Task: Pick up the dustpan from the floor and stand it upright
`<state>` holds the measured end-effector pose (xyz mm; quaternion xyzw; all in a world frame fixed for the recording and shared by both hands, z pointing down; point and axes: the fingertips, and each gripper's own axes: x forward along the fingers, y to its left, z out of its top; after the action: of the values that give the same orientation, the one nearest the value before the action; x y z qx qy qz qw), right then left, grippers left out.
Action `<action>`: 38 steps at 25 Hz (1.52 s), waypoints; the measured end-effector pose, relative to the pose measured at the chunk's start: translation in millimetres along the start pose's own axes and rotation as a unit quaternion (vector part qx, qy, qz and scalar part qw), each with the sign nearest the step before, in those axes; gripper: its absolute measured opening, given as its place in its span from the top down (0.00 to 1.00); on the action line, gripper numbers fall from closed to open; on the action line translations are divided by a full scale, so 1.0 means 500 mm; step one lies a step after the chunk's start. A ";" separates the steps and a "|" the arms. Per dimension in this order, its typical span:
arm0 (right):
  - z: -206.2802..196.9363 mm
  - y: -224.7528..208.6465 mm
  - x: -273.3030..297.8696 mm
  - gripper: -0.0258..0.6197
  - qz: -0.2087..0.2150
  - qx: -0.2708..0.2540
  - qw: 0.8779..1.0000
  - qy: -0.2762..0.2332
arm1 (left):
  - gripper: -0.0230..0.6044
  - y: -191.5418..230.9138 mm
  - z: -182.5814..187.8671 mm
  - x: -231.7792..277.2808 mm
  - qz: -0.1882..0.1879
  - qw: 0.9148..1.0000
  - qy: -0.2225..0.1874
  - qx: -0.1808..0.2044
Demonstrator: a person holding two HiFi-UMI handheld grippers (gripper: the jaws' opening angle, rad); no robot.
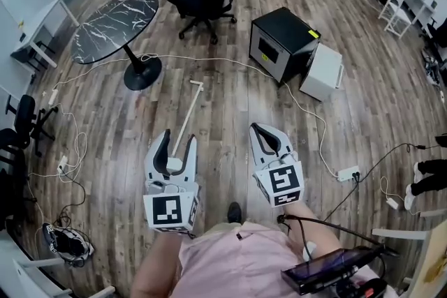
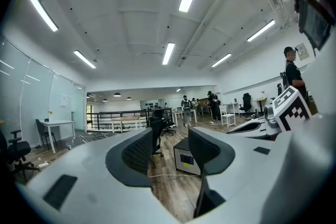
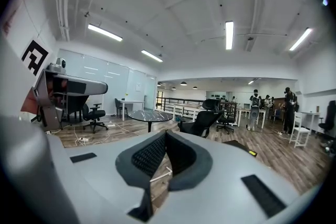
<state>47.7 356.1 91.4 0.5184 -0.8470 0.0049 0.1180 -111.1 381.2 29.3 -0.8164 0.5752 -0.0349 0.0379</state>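
Observation:
The dustpan's long white handle [image 1: 188, 115] lies on the wood floor, running from near the round table's base toward me. Its lower end passes between the fingers of my left gripper [image 1: 176, 148], and the pan itself is hidden behind that gripper. The left gripper [image 2: 170, 152] hangs above the floor with its jaws apart and nothing held. My right gripper [image 1: 264, 132] hovers to the right of the handle with its jaws closed tip to tip on nothing. In the right gripper view [image 3: 165, 136] a short piece of the white handle [image 3: 160, 174] shows below the fingers.
A black cabinet [image 1: 283, 42] and a white box [image 1: 323, 71] stand ahead on the right. A round marble table [image 1: 115, 17] and a black office chair [image 1: 206, 0] stand further back. White cables [image 1: 307, 112] and a power strip [image 1: 347, 173] cross the floor.

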 end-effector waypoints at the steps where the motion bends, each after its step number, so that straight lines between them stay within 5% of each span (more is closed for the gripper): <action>1: 0.006 -0.008 0.012 0.96 -0.004 -0.001 1.000 -0.001 | 0.64 0.008 0.002 0.015 -0.001 1.000 -0.002 0.001; 16: -0.045 -0.146 0.166 0.96 -0.030 0.023 0.999 0.018 | 0.64 0.031 -0.079 0.228 -0.027 0.999 0.035 -0.002; 31: -0.047 -0.470 0.550 0.96 0.004 0.047 0.999 0.028 | 0.62 0.042 -0.126 0.699 -0.034 0.997 0.075 0.007; 38: 0.025 -0.523 0.684 0.96 0.036 0.034 0.999 0.006 | 0.62 0.100 -0.081 0.825 -0.006 0.998 0.062 0.014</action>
<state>126.6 -66.5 119.5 0.4916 -0.8635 0.0410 0.1050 -23.6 -25.0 70.1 -0.8157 0.5707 -0.0940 0.0136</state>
